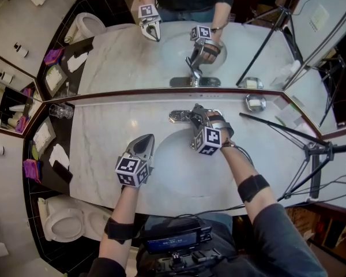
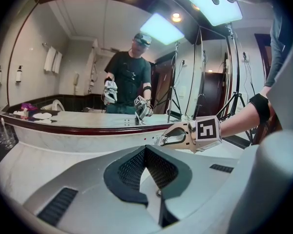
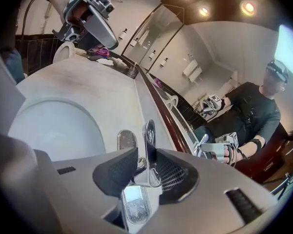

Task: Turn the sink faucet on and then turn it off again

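The chrome faucet (image 1: 180, 116) stands at the back of the white basin (image 1: 170, 157), just below the mirror. My right gripper (image 1: 197, 114) reaches over it from the basin side. In the right gripper view its jaws (image 3: 147, 167) straddle the upright chrome lever (image 3: 150, 138); one pad lies against the lever and a narrow gap shows at the other. The spout (image 3: 126, 140) juts toward the basin (image 3: 53, 130). My left gripper (image 1: 145, 141) hovers shut and empty over the basin's left rim, its pads (image 2: 145, 155) together.
A marble counter (image 1: 104, 149) surrounds the basin. A glass tumbler (image 1: 61, 111) stands at the back left, a small metal dish (image 1: 255, 103) at the back right. Tripod legs (image 1: 288, 133) cross the right end. A toilet (image 1: 63, 219) sits lower left.
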{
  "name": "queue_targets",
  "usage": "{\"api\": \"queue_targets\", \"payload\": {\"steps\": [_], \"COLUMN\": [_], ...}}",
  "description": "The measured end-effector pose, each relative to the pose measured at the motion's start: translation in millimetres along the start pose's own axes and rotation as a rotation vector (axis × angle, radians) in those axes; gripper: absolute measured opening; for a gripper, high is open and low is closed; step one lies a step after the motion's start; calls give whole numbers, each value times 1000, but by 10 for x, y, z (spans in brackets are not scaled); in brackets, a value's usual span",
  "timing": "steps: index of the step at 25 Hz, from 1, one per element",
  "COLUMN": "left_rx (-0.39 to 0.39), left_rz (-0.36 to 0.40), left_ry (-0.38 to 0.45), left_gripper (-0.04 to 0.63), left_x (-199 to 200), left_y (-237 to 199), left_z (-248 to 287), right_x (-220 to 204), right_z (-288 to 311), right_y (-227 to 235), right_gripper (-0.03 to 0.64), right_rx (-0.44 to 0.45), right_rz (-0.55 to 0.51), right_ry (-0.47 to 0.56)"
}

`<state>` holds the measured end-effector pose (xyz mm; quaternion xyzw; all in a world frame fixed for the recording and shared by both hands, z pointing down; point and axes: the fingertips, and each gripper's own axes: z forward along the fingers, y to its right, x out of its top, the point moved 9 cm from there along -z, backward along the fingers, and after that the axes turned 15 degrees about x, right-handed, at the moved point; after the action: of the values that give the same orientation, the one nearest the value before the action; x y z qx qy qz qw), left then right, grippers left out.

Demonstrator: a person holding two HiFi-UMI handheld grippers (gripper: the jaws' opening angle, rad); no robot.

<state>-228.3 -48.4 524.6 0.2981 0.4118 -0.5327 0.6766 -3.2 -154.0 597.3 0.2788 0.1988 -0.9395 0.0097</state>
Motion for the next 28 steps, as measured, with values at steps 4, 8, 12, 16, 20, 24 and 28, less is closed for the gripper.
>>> {"api": "queue_targets", "payload": {"steps": [4, 8, 12, 16, 20, 24, 28], "left_rx": [3, -1, -9, -13, -17, -25, -31], "left_rz": [-17, -29, -31, -30, -32, -30, -25], "left_ry": [-8, -16, -15, -18, -24, -25, -23], "left_gripper": [0, 0, 0, 0, 0, 0, 0], "left_x": [-40, -75, -75, -81, -88, -74, -55], "left_y": [-36, 1, 44, 58, 78, 107, 143], "left_z": [10, 46, 82, 108, 139, 172, 209], "right_x": [43, 52, 63, 74, 82, 91, 57], "right_z": [12, 19, 14, 25, 39, 70, 126], "right_y": [-23, -70, -80, -107, -145, -208, -276], "right_gripper": [132, 132, 132, 130, 130, 130, 129], "right_rx": [-22, -36, -36, -21, -17, -12, -11], "right_rz": [-37, -61, -90, -105, -128, -165, -198], "right_ry": [-29, -55, -63, -73, -99, -125, -146]}}
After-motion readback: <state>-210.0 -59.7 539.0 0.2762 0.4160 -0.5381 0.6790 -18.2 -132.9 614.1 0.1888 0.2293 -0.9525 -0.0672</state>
